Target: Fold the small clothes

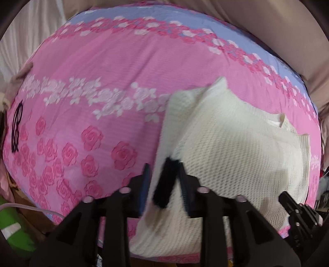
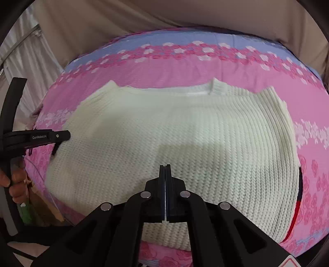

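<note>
Your cream knit sweater (image 2: 174, 147) is lying spread out on the pink rose-print sheet (image 2: 226, 67), neckline (image 2: 205, 90) toward the far side and the hem toward you. One side panel is already turned in over the body, you can see the layered edge on the right of the right wrist view.

Your left gripper (image 1: 164, 180) has its jaws standing a bit apart with the sweater's left edge between them — there's a black fuzzy strip (image 1: 165, 182) on the fabric right in that gap. The frame is blurry there, so it looks like they're clamped on the cloth, but I honestly cannot tell for sure. From the right wrist view the same gripper (image 2: 61, 135) sits at the sweater's left edge, with your hand (image 2: 15, 182) on its handle.

Your right gripper (image 2: 165, 170) has its jaws pressed flat together with nothing between them, hovering over the near middle of the sweater — whether it touches the knit is hard to say.

Beige fabric (image 2: 144, 16) runs behind the sheet, and a green object (image 1: 12, 230) sits off at the lower left
</note>
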{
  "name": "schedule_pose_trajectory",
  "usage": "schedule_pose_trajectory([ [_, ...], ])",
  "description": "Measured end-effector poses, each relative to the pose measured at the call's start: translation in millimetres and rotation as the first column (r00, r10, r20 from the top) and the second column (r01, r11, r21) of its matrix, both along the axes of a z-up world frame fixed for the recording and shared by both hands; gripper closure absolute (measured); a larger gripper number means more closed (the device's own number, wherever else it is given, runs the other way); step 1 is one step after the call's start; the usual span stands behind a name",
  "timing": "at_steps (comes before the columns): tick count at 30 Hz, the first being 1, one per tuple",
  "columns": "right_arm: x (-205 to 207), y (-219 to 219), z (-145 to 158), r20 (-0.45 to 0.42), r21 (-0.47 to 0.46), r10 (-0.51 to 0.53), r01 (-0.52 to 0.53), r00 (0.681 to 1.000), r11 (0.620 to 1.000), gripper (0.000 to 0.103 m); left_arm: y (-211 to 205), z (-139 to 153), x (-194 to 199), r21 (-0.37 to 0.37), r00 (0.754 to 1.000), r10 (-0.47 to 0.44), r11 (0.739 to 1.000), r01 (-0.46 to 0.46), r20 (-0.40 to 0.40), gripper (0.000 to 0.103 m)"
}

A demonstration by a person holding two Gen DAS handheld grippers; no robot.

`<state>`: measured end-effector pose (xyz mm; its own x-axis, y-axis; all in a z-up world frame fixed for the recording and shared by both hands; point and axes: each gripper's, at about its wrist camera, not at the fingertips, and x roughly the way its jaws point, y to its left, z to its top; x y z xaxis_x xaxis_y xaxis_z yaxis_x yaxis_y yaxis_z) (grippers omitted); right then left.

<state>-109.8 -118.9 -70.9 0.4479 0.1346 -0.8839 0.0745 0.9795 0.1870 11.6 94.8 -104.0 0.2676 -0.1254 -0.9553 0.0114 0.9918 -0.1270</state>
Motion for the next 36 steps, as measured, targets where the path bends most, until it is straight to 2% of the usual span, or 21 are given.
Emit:
schedule_pose_trajectory([
  [2,8.6,15.9,-12.2,-0.031,-0.003,0.047,-0.048,0.998,0.999,0.103,6.6,-13.5,-3.2,-0.026,0.999,0.001,1.0,-0.002,-0.032,0.06],
  [4,16.3,28.2,-42.0,-0.117,-0.004,0.068,-0.069,0.991,0.998,0.103,11.4,-27.2,-5.8,-0.096,0.998,0.01,0.995,-0.016,-0.069,0.049],
  [6,16.8,32.1,-46.8,-0.083,-0.022,0.066,-0.068,0.994,0.997,0.103,16.1,-41.3,-6.6,-0.169,0.994,0.047,0.984,-0.063,-0.097,0.048],
  [8,20.5,32.1,-44.8,-0.094,-0.023,0.065,-0.068,0.993,0.997,0.103,18.2,-44.3,-6.0,-0.194,0.992,0.085,0.976,-0.102,-0.091,0.046],
  [9,21.7,31.2,-44.3,-0.097,-0.016,0.061,-0.063,0.993,0.998,0.103,16.8,-43.2,-6.0,-0.2,0.992,0.085,0.974,-0.102,-0.094,0.055],
  [10,21.3,28.1,-42.0,-0.095,-0.008,0.056,-0.057,0.994,0.998,0.103,14.2,-41.9,-4.3,-0.239,0.992,0.07,0.966,-0.094,-0.108,0.071],
  [12,15.0,22.5,-35.6,-0.083,0.01,0.04,-0.04,0.996,0.999,0.103,9.9,-33.5,-2.4,-0.251,0.991,0.08,0.962,-0.105,-0.109,0.082],
  [14,3.5,14.6,-26.9,-0.065,0.026,0.028,-0.026,0.997,0.999,0.103,1.1,-17.9,-3.3,-0.274,0.994,0.066,0.958,-0.089,-0.09,0.084],
  [18,-29.1,-11.7,-1.0,-0.004,0.004,-0.005,0.005,1.0,1.0,0.103,-43.2,32.9,-10.3,-0.31,0.999,-0.031,0.95,0.031,0.004,0.085],
  [20,-47.0,-30.7,9.8,0.019,0.0,-0.04,0.04,0.999,0.999,0.101,-79.0,58.7,-16.9,-0.307,0.991,-0.114,0.943,0.129,0.066,0.085],
  [23,-78.1,-67.6,22.5,0.043,0.011,-0.126,0.126,0.991,0.992,0.1,-139.3,82.4,-26.6,-0.322,0.965,-0.235,0.91,0.261,0.118,0.086],
  [24,-88.3,-78.8,26.3,0.051,0.015,-0.155,0.155,0.987,0.988,0.1,-166.1,86.4,-29.7,-0.333,0.95,-0.283,0.89,0.311,0.129,0.085],
  [28,-128.8,-120.3,36.5,0.066,0.02,-0.26,0.259,0.963,0.966,0.098,-244.2,74.4,-42.3,-0.321,0.903,-0.408,0.844,0.429,0.132,0.085],
  [31,-149.0,-138.7,35.1,0.065,0.013,-0.309,0.309,0.949,0.951,0.097,-295.9,41.4,-58.1,-0.237,0.868,-0.488,0.835,0.496,0.093,0.082],
  [33,-155.3,-146.8,28.9,0.055,0.025,-0.33,0.329,0.942,0.944,0.097,-312.2,18.0,-67.9,-0.181,0.846,-0.532,0.829,0.529,0.039,0.077],
  [35,-159.0,-154.7,20.5,0.039,0.049,-0.346,0.344,0.938,0.938,0.097,-308.4,16.2,-76.6,-0.178,0.856,-0.515,0.838,0.515,0.053,0.075],
  [36,-159.2,-159.6,18.1,0.031,0.057,-0.344,0.342,0.938,0.938,0.096,-302.2,22.1,-78.2,-0.183,0.86,-0.505,0.841,0.51,0.073,0.069],
])
